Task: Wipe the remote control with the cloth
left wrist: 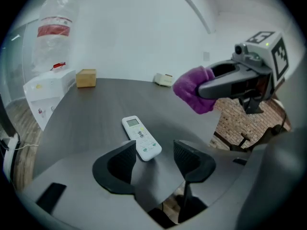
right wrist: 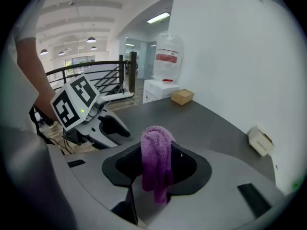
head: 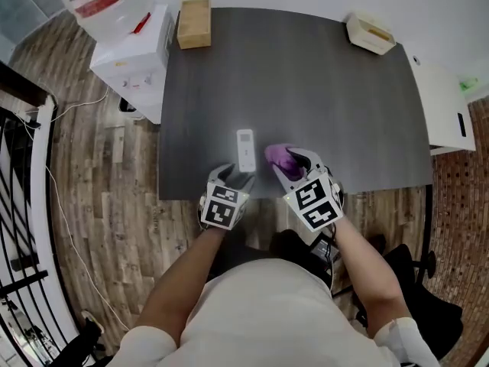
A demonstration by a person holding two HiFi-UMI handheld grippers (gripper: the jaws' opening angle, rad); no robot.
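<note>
A white remote control (head: 245, 150) lies flat on the dark table (head: 306, 75) near its front edge, keypad up; it also shows in the left gripper view (left wrist: 141, 137). My left gripper (head: 238, 180) hovers just behind the remote's near end, open, its jaws either side of that end without touching (left wrist: 154, 161). My right gripper (head: 293, 164) is to the right of the remote, shut on a purple cloth (head: 278, 157) that bulges above the jaws and hangs down in front (right wrist: 157, 166). The cloth is off the table.
A wooden box (head: 194, 23) sits at the table's far left corner and a cream tissue box (head: 370, 34) at the far right. A white water dispenser (head: 131, 60) stands left of the table, a white cabinet (head: 443, 109) to the right.
</note>
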